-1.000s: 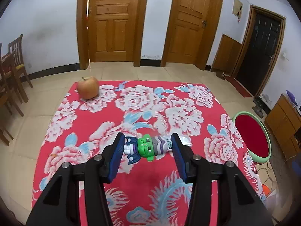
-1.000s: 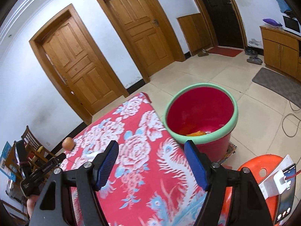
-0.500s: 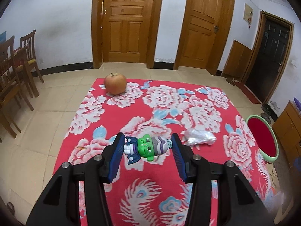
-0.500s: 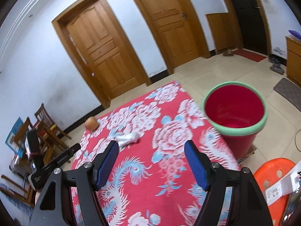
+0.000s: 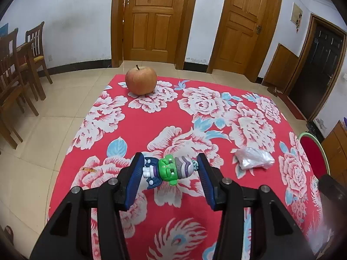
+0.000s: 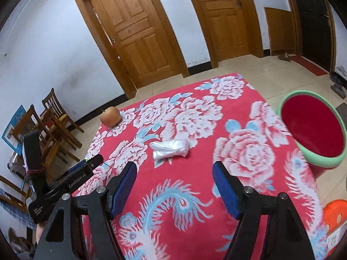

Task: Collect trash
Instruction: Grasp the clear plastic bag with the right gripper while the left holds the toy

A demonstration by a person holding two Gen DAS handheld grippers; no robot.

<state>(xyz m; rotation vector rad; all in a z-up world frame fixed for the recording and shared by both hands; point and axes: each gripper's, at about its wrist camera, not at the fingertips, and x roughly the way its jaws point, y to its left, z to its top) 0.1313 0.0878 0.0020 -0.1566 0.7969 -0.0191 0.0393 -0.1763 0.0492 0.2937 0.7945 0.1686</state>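
My left gripper (image 5: 169, 169) is shut on a small green-faced toy figure (image 5: 170, 169), held sideways above the red flowered tablecloth (image 5: 151, 125). A crumpled clear plastic bag (image 5: 253, 158) lies on the cloth to its right; it also shows in the right wrist view (image 6: 170, 148). My right gripper (image 6: 174, 186) is open and empty above the cloth, the bag ahead of it. A red bucket with a green rim (image 6: 313, 127) stands on the floor off the table's right side. The left gripper's body (image 6: 65, 182) shows at the left.
An apple (image 5: 141, 81) sits at the table's far left corner; it also shows in the right wrist view (image 6: 110, 116). Wooden chairs (image 5: 19, 65) stand at the left. An orange stool (image 6: 335, 214) is at the lower right. Wooden doors line the far wall.
The right gripper swung left from over the bucket to over the table, the bag now ahead of it. The left gripper, still holding the toy, moved left; the bag now lies to its right.
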